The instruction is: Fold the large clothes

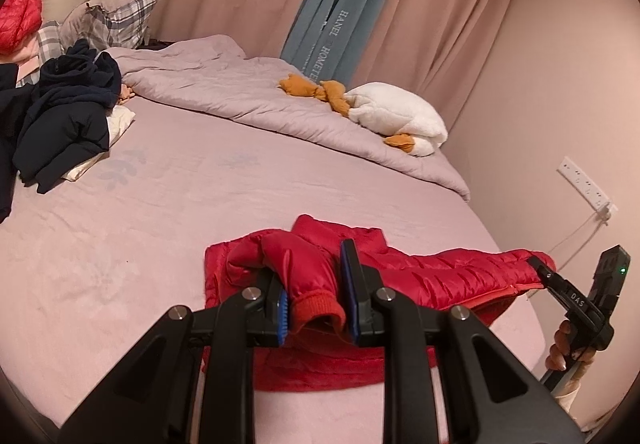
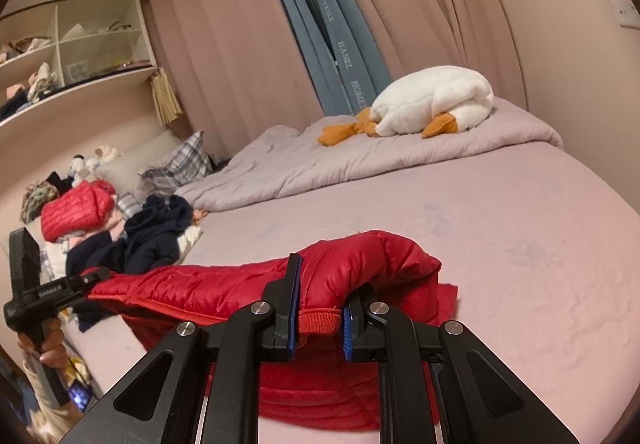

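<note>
Looking along the left hand-held gripper point(image 1: 316, 298), its blue-padded jaws are narrowed onto a ribbed cuff of the red puffer jacket point(image 1: 440, 276), which lies on the pink bed point(image 1: 200, 184) at the six o'clock edge. At four o'clock a hand point(image 1: 560, 348) holds the right hand-held gripper, whose black arm reads "DAS" in white and clamps the jacket's far sleeve. At twelve o'clock blue curtain strips point(image 1: 340, 16) carry the words "HANEL" and "HOMETELE". A dark clothes pile point(image 1: 68, 112) sits at nine o'clock, a white plush goose point(image 1: 400, 120) at two.

From the right wrist, the right hand-held gripper point(image 2: 320, 318) is pinched narrowly on the other red cuff of the jacket point(image 2: 352, 268), at six o'clock. At nine o'clock the left hand-held gripper point(image 2: 52, 294) shows a small white label too blurred to read. The strips point(image 2: 344, 60) again show "HANEL".
</note>
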`<state>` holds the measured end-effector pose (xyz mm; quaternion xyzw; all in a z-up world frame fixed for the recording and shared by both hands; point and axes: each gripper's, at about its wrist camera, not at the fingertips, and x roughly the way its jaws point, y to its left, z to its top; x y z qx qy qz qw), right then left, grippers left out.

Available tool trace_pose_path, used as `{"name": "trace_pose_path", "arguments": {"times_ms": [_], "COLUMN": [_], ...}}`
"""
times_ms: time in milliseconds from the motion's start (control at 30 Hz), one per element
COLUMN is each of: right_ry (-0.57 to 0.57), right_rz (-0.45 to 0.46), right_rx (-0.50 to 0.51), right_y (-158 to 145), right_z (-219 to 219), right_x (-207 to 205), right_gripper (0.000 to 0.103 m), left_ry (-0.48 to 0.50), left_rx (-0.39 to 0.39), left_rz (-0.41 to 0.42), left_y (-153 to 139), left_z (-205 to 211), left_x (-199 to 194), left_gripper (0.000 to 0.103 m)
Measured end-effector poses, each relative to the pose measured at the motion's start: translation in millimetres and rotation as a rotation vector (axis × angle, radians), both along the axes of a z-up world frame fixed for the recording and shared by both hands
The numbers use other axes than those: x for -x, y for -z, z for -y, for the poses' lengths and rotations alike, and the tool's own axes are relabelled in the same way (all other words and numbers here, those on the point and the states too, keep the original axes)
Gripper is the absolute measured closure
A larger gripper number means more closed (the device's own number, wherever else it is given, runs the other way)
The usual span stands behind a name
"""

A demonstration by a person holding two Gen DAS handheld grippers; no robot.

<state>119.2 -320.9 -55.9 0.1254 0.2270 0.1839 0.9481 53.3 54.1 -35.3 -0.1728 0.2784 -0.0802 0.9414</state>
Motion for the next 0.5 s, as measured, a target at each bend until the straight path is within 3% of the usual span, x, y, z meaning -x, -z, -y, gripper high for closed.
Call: {"name": "trace_pose_path", "arguments": {"times_ms": [500], "right_ry": [0.022], "right_rz": [-0.070], "right_rx": [0.066], "right_y": [18.9], "right_z": [-12.3], "right_x": [-56.3], "right_gripper": [0.087], "left_ry": [-0.033], "left_rx": [-0.036], "left_rz": [-0.103], "left_y": [28.0], "left_z": [-4.4], "left_x": [-71.4], "left_gripper": [0.081]}}
